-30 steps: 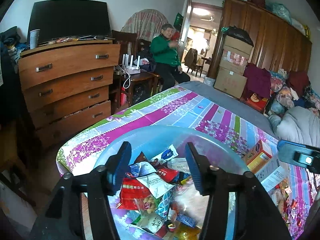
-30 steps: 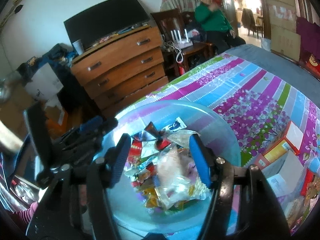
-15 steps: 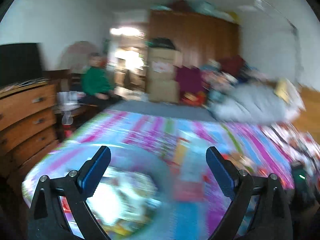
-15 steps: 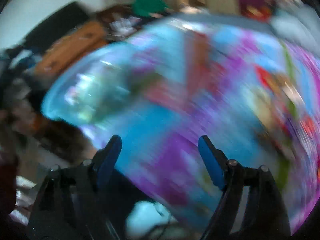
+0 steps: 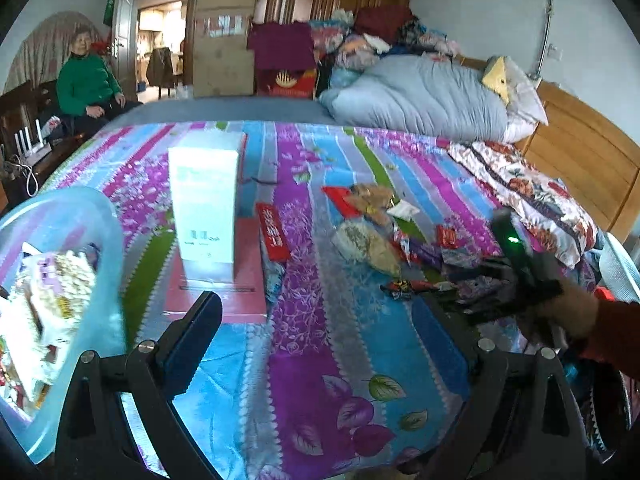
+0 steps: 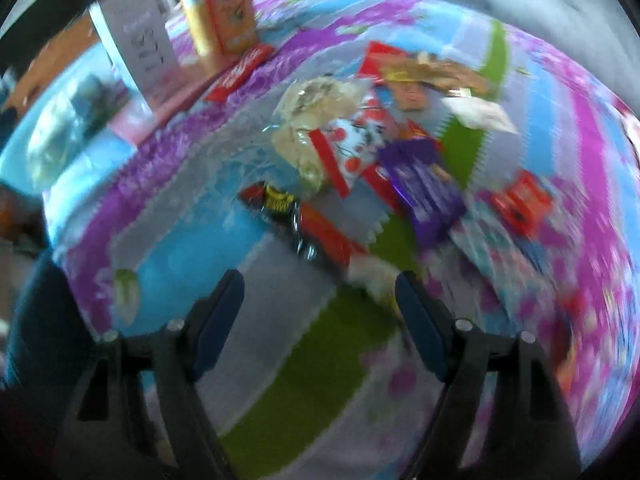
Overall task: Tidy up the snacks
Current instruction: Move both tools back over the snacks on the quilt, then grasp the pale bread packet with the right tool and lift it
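A pale blue plastic basin [image 5: 92,264] holding several snack packets stands at the left of the bed. Loose snacks [image 5: 372,236] lie scattered on the striped bedspread: a clear bag of pale pieces [image 6: 308,116], a purple packet [image 6: 428,184], a dark candy bar [image 6: 276,200] and red packets. My left gripper [image 5: 320,320] is open and empty above the bedspread, right of the basin. My right gripper [image 6: 320,300] is open and empty, just short of the snack pile; it also shows in the left wrist view [image 5: 516,272].
A white box [image 5: 204,204] stands on a flat pink box [image 5: 224,280] beside the basin, with an orange box [image 6: 224,16] behind it. A grey quilt [image 5: 420,96] and wooden headboard [image 5: 580,160] lie at the bed's far end. A person in green [image 5: 86,84] sits at the left.
Both grippers have swung right, away from above the basin toward the loose snack pile. Both have opened wider. The basin now sits at the far left of the left wrist view.
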{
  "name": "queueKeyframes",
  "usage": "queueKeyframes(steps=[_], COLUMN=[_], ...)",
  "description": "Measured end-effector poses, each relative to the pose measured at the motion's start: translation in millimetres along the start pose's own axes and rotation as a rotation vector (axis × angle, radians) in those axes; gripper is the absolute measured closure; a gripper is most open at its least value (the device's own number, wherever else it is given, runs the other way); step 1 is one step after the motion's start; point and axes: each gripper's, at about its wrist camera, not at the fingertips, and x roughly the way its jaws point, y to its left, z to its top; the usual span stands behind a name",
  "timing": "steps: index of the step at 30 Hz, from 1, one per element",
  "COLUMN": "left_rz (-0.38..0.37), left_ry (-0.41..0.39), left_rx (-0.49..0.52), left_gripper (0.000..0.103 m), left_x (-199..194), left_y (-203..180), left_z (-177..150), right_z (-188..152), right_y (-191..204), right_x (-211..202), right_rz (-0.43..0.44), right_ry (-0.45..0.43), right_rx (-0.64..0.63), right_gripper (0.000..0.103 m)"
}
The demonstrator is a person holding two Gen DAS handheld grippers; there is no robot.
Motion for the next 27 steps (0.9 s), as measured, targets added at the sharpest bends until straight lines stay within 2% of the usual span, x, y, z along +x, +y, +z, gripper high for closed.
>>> queueKeyframes(steps=[1, 4, 6, 7, 8, 9, 11, 13, 15, 17, 21, 24, 25, 26, 27], left_rz=[0.001, 0.001, -0.005, -0.001, 0.001, -0.002, -0.013, -0.026, -0.04, -0.065, -0.103, -0.081, -0.077, -0.075, -0.079], left_ry=[0.01, 0.039, 0.057, 0.063, 0.068, 0.076, 0.085, 0.096, 0.103, 0.123, 0.167, 0.206, 0.217, 0.232, 0.243], left_rx=[0.0, 0.0, 0.007, 0.017, 0.028, 0.043, 0.066, 0.093, 0.118, 0.13, 0.135, 0.152, 0.151, 0.15, 0.151], left_gripper=[0.007, 0.007, 0.007, 0.007, 0.007, 0.007, 0.007, 0.007, 0.009, 0.02, 0.023, 0.024, 0.03, 0.045, 0.052], left_x=[6, 22, 33, 39, 45, 53, 67, 83, 103, 128, 186, 223, 231, 241, 247], left_y=[-3, -11, -16, -20, -24, -30, -40, -52, -65, -77, -103, -112, -113, -115, -116], left_z=[0, 1, 3, 4, 6, 9, 13, 19, 26, 33, 42, 39, 38, 36, 35], right_z=[5, 7, 4, 0, -4, -10, -26, -47, -64, -85, -117, -128, -130, -132, -133], right_y=[3, 4, -2, -6, -9, -13, -29, -51, -63, -77, -111, -120, -120, -119, -119], right_x=[12, 27, 20, 13, 7, 2, -13, -31, -45, -50, -37, -29, -30, -31, -32], right_rz=[0.018, -0.012, -0.023, -0.017, 0.001, 0.03, 0.134, 0.281, 0.316, 0.352, 0.413, 0.448, 0.455, 0.454, 0.453], right_ry=[0.027, 0.033, 0.003, -0.014, -0.025, -0.037, -0.067, -0.132, -0.186, -0.226, -0.258, -0.271, -0.278, -0.28, -0.281], right_rx=[-0.038, -0.103, -0.055, -0.021, 0.01, 0.046, 0.189, 0.373, 0.456, 0.549, 0.71, 0.741, 0.737, 0.719, 0.709], right_gripper=[0.024, 0.025, 0.044, 0.059, 0.065, 0.067, 0.075, 0.075, 0.075, 0.075, 0.073, 0.075, 0.075, 0.075, 0.075])
